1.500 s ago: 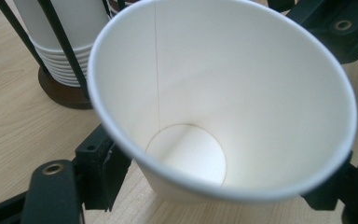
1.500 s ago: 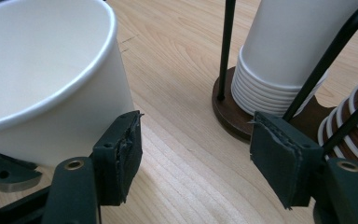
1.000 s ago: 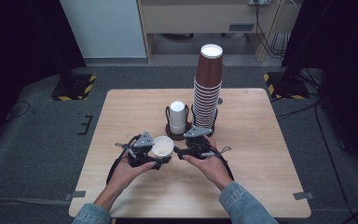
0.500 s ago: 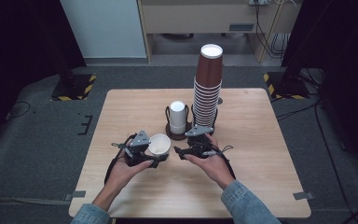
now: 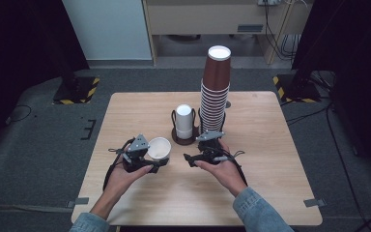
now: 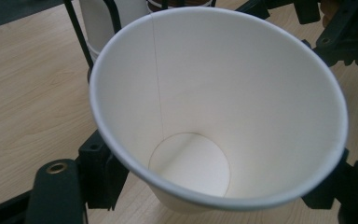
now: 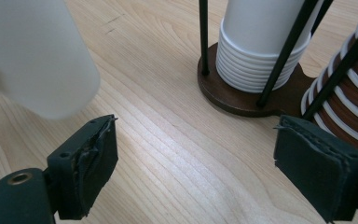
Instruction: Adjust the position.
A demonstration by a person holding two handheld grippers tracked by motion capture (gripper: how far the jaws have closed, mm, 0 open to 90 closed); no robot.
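Single white paper cup (image 5: 158,147), tapered, thin rolled rim, empty; straight side seam visible inside (image 6: 214,107). Clamped at its lower wall between the left gripper (image 5: 147,162) jaws, mouth tilted upward, above the wooden table.

Your left gripper (image 5: 155,155) sits near-left with jaws clamped; your right gripper (image 5: 200,153), just right of it, has jaws spread wide.

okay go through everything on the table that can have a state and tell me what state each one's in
White paper cup: empty, tilted, held off the table between the left gripper's jaws.
Left gripper: shut on the cup.
Right gripper: open, holding nothing.
White cup stack: upside down in the holder.
Brown cup stack: upside down, tall.
Cup holder: upright on the table.
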